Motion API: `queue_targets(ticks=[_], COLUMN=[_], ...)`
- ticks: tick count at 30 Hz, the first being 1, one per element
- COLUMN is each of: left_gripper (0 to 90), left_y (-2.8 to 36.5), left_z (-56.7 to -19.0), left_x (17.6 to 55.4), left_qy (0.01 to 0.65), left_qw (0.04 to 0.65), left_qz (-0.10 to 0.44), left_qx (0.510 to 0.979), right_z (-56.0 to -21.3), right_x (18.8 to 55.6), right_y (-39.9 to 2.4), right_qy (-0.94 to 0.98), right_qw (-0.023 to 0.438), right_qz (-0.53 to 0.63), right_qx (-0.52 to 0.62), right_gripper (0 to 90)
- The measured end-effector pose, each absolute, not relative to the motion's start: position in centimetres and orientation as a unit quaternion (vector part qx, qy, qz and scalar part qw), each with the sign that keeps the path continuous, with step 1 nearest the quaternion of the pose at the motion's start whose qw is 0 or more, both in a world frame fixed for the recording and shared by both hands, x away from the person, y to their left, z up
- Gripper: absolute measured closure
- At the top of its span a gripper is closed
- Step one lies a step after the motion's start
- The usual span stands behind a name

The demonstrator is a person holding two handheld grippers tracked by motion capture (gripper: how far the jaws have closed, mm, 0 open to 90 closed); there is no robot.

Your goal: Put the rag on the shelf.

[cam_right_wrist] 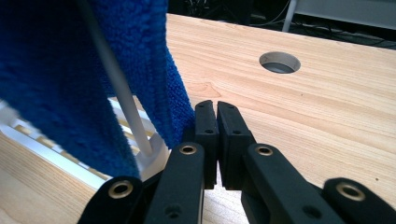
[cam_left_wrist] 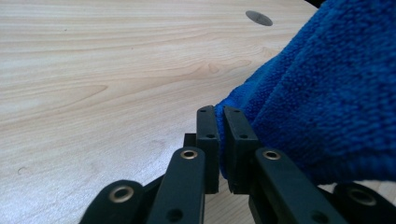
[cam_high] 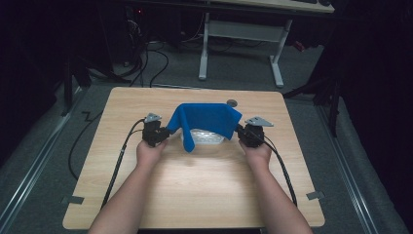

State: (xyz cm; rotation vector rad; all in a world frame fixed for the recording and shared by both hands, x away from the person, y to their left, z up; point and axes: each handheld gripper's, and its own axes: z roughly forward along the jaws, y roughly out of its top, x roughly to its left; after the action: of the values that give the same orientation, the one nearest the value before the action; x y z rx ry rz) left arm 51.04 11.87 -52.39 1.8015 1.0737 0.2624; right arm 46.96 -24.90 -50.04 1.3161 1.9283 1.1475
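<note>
High view: a blue cloth (cam_high: 207,122) is held stretched between the left claw (cam_high: 165,131) and the right claw (cam_high: 239,130), above a white rack (cam_high: 204,137) on the tabletop (cam_high: 195,185). In the left gripper view, the jaws are nearly closed, with a cloth edge (cam_left_wrist: 223,140) pinched between them. In the right gripper view, the jaws are nearly closed, with the cloth (cam_right_wrist: 180,121) at their left side; a grip is judged likely. The long axis of the cloth runs claw to claw, directly over the rack, with both hands equally near.
</note>
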Motion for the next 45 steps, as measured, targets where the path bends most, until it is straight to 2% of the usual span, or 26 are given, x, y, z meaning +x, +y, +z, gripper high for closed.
queue_targets(ticks=[1,2,6,9,23,33,39,45], left_gripper=[78.6,70.6,61.8,58.9,56.2,54.9,52.8,51.2], left_y=[11.9,12.0,12.5,13.0,15.6,16.7,17.3,18.2], left_z=[-52.4,-52.2,-51.6,-51.0,-48.0,-47.5,-47.7,-48.0], left_x=[51.0,51.0,50.7,50.5,49.7,49.1,48.1,46.2], left_qy=[0.445,0.445,0.444,0.447,0.456,0.460,0.465,0.468], left_qw=[0.491,0.488,0.488,0.490,0.486,0.480,0.468,0.471], left_qz=[0.110,0.117,0.141,0.153,0.199,0.211,0.217,0.212], left_qx=[0.741,0.742,0.738,0.733,0.718,0.717,0.719,0.717], right_z=[-50.0,-50.0,-49.5,-48.8,-46.7,-46.1,-45.6,-44.7], right_x=[47.0,47.0,47.0,46.9,46.5,46.1,45.4,43.8], right_y=[-24.9,-25.0,-25.3,-25.7,-27.7,-28.4,-28.5,-28.6], right_qy=[0.714,0.714,0.711,0.707,0.690,0.687,0.689,0.701], right_qw=[0.267,0.269,0.280,0.285,0.300,0.307,0.299,0.303], right_qz=[0.426,0.427,0.423,0.427,0.438,0.439,0.439,0.428], right_qx=[0.487,0.486,0.486,0.487,0.491,0.491,0.493,0.484], right_gripper=[87.3,79.7,70.9,68.9,64.2,60.1,51.9,48.3])
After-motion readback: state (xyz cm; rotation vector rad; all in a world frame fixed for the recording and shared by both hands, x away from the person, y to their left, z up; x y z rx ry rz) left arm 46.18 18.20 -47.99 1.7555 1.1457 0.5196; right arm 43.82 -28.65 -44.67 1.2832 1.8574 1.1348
